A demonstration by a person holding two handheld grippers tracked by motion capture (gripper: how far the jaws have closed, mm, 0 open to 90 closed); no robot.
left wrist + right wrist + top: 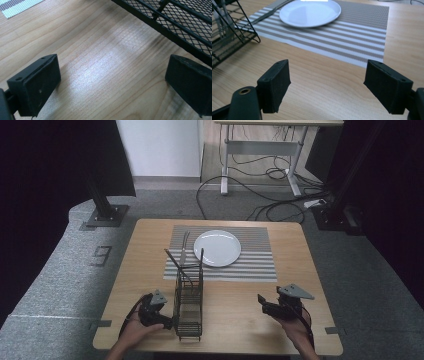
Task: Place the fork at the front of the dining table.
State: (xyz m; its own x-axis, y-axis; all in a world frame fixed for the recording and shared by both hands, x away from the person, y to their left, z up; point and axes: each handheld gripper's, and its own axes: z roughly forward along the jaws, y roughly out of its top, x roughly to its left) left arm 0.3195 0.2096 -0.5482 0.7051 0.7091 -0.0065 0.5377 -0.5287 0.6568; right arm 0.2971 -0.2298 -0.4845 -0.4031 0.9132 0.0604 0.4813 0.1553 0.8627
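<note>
Low, both grippers (169, 322) (261, 301) (fingers parted) — flanking rack (189, 305).

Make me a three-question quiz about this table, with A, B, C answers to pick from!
1. Where is the white plate?
A. on the striped placemat
B. inside the black wire rack
C. on the floor

2. How many plates are on the table?
A. three
B. one
C. two

3. How is the right claw now?
A. shut on a fork
B. shut on the plate
C. open, holding nothing

Answers:
1 A, the plate sits on the stripes.
2 B, a single plate lies there.
3 C, its jaws stand wide apart over bare wood.
</note>
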